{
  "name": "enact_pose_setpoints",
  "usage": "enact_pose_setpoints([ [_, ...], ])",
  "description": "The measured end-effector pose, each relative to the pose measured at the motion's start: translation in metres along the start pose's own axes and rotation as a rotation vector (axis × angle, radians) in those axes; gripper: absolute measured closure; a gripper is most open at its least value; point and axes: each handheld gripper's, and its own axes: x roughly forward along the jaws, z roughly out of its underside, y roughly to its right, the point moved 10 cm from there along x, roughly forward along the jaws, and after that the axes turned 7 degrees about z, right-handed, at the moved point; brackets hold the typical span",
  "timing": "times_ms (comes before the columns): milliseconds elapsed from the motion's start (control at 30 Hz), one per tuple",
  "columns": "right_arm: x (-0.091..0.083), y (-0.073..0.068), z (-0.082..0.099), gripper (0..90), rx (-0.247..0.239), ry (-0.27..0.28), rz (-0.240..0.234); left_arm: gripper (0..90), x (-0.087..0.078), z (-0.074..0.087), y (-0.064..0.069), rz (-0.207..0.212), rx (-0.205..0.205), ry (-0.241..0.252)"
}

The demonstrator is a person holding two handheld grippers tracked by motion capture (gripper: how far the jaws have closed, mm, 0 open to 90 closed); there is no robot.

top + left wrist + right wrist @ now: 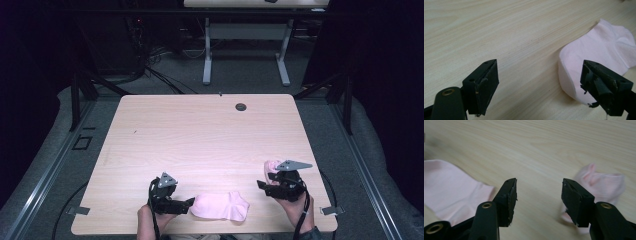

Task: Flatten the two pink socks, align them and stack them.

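Note:
A pale pink sock (pixel 220 206) lies flat near the table's front edge. My left gripper (pixel 186 204) points right at its toe end, open. In the left gripper view the sock (pixel 596 52) lies to the right, its rounded edge just under the right jaw, and nothing sits between the fingers of the left gripper (pixel 540 80). A second pink sock (pixel 271 166) lies crumpled beside my right gripper (pixel 263 185). In the right gripper view the right gripper (pixel 539 197) is open over bare wood, between the flat sock (pixel 451 195) and the crumpled sock (pixel 604 183).
The light wooden table (pixel 200 135) has a dark round cable hole (pixel 241 107) near its far edge. Small metal brackets (pixel 80 210) stick out at the front corners. Another table's white legs (pixel 207 55) stand on the floor beyond.

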Motion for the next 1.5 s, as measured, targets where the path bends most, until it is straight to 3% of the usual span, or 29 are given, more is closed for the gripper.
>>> enact_pose_setpoints([
  [133, 0.008, 0.026, -0.004, 47.6, 0.016, -0.032, 0.066, 13.8, 0.003, -0.002, -0.004, -0.004, -0.002, -0.004],
  [233, 0.016, 0.036, -0.004, 50.4, 0.023, -0.059, 0.087, 13.7, 0.005, -0.003, -0.007, -0.004, 0.001, -0.014],
  [367, 0.029, 0.041, 0.001, 53.9, 0.023, -0.101, 0.1, 13.9, 0.007, -0.004, -0.008, -0.003, 0.008, -0.024],
  [500, 0.038, 0.043, 0.008, 64.6, 0.02, -0.137, 0.117, 14.4, 0.009, -0.004, -0.009, 0.0, 0.001, -0.027],
  [600, 0.039, 0.044, 0.009, 78.4, 0.024, -0.131, 0.122, 14.4, 0.01, -0.003, -0.01, 0.0, 0.003, -0.03],
  [700, 0.035, 0.042, 0.004, 84.0, 0.029, -0.103, 0.104, 14.4, 0.011, -0.003, -0.01, 0.001, 0.001, -0.027],
  [833, 0.023, 0.035, -0.01, 84.9, 0.033, -0.059, 0.065, 14.4, 0.012, -0.006, -0.009, 0.003, 0.014, -0.022],
  [1100, 0.0, 0.007, -0.047, 85.1, 0.029, 0.051, -0.031, 14.2, 0.01, -0.014, -0.006, 0.004, 0.028, 0.014],
  [1367, -0.009, -0.029, -0.079, 85.2, -0.005, 0.136, -0.142, 13.9, 0.013, -0.026, -0.001, 0.005, 0.071, 0.043],
  [1500, -0.016, -0.054, -0.097, 85.1, -0.007, 0.192, -0.239, 13.5, 0.015, -0.034, 0.001, 0.001, 0.091, 0.052],
])
